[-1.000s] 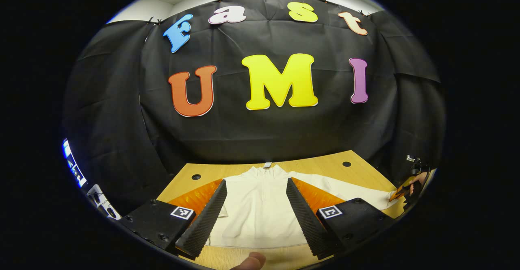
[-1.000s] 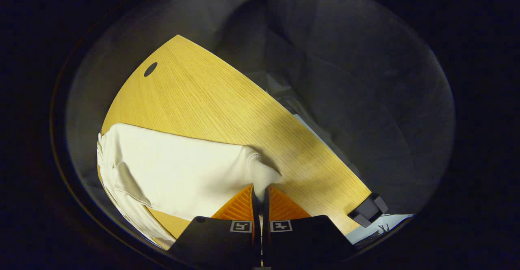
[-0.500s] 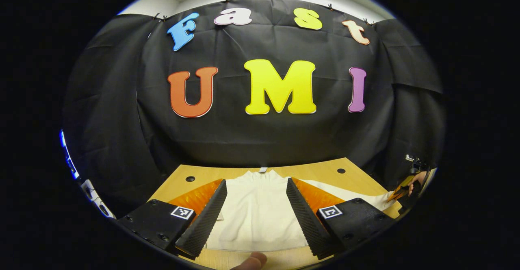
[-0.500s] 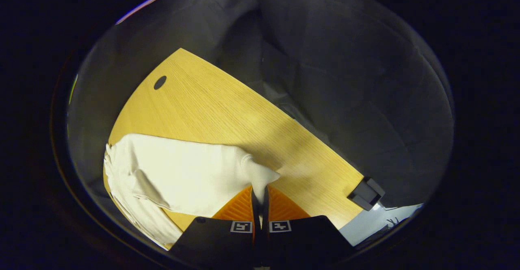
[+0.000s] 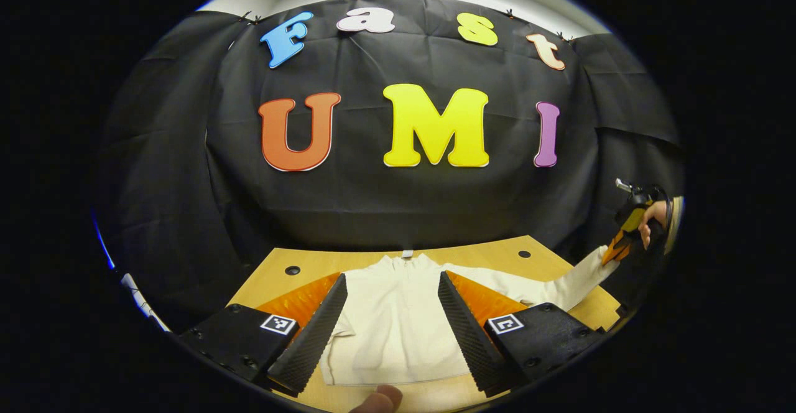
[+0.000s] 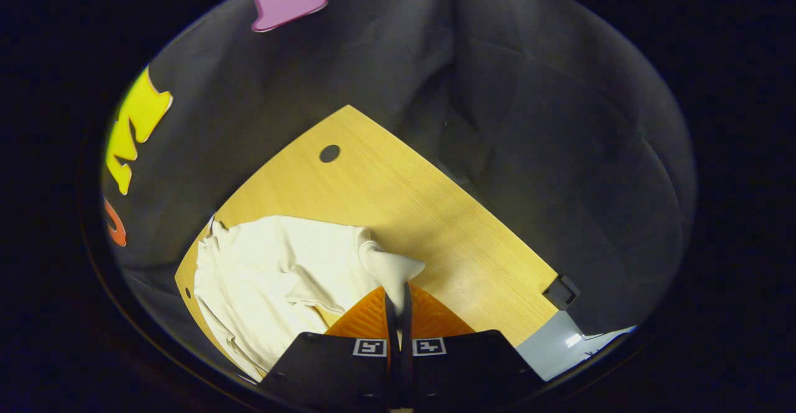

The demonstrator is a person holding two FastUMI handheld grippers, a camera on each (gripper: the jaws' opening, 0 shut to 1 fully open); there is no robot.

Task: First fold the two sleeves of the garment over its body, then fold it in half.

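Note:
A cream long-sleeved garment (image 5: 398, 320) lies flat on the wooden table (image 5: 479, 254), collar toward the wall. My left gripper (image 5: 392, 329) hovers open above its body, one finger to each side. In the right gripper view, my right gripper (image 6: 398, 295) is shut on the ribbed cuff (image 6: 388, 270) of one sleeve, lifted off the table. In the left gripper view that sleeve (image 5: 559, 282) rises from the table's right side to the right gripper (image 5: 612, 252), held by a hand (image 5: 653, 217). The garment's other sleeve is hidden behind my left finger.
The table (image 6: 398, 189) has round cable holes (image 5: 292, 270) (image 5: 524, 254) near its back corners and black cloth walls close behind and beside it. A dark clamp (image 6: 561, 290) sits at the table's edge in the right gripper view. A fingertip (image 5: 379, 397) shows at the left gripper view's bottom.
The right gripper has risen with the cuff, pulling the sleeve up off the table and inward; the garment's body has bunched slightly. The left gripper has stayed open over the body.

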